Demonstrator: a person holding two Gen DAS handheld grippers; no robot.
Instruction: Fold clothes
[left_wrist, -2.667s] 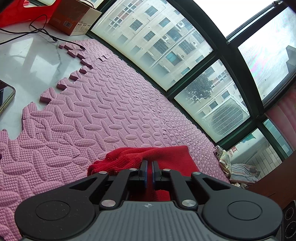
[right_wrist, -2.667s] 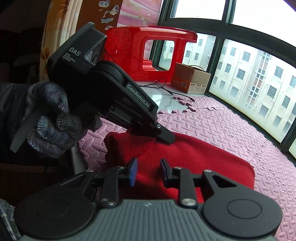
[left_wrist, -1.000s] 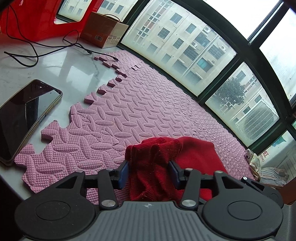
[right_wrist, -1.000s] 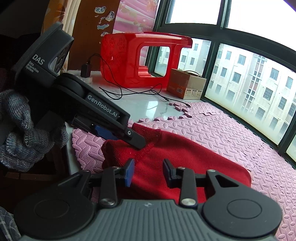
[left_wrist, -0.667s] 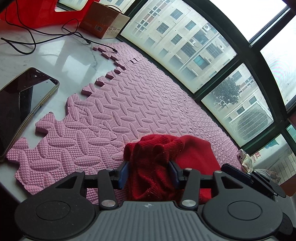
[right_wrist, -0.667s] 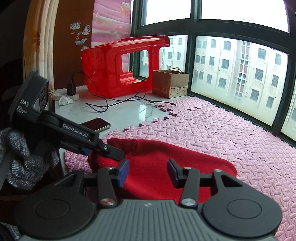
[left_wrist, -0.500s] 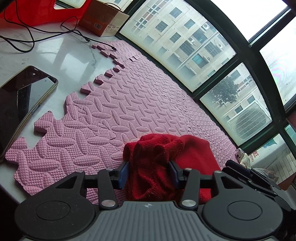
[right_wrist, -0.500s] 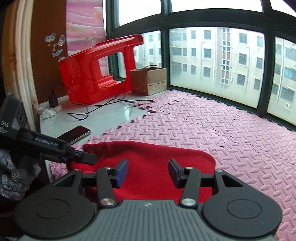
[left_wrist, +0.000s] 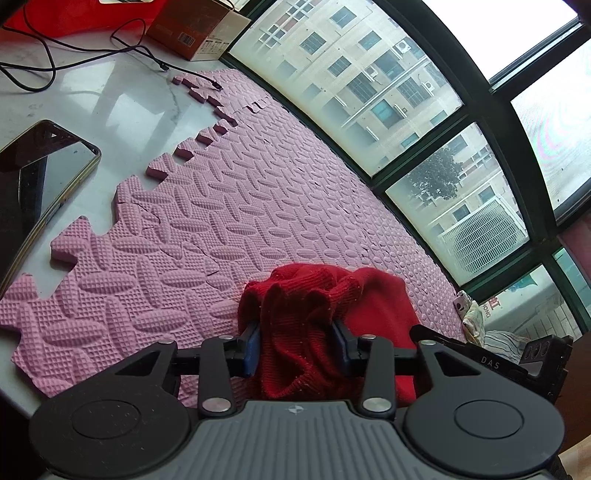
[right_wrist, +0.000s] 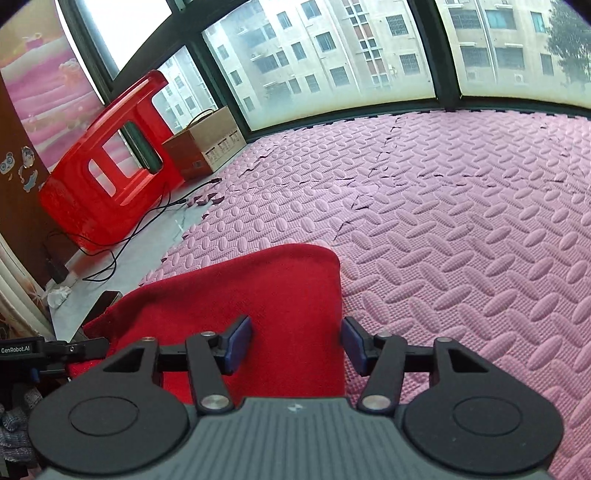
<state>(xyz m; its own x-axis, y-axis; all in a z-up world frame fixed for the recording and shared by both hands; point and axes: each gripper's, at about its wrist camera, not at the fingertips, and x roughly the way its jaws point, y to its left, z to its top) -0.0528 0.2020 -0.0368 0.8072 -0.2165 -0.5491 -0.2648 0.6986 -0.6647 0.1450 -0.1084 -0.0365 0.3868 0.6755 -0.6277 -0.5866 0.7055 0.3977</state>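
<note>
in the left wrist view a smartphone (left_wrist: 40, 177) lies at nine o'clock on the white marble sill (left_wrist: 122, 107), beside the pink foam mat (left_wrist: 229, 206). the left gripper (left_wrist: 297, 345) has its fingers spread, a bunched ridge of the red knit garment (left_wrist: 306, 317) between them. in the right wrist view the garment (right_wrist: 258, 295) lies flat on the mat at six o'clock, a red plastic stool (right_wrist: 107, 155) at ten o'clock, and the right gripper (right_wrist: 295, 343) is spread wide over the cloth's edge

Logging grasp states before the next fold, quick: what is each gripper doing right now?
Left gripper: open, fingers straddling a bunched edge of the red garment, not pinching it.
Right gripper: open, holding nothing, over the flat garment.
</note>
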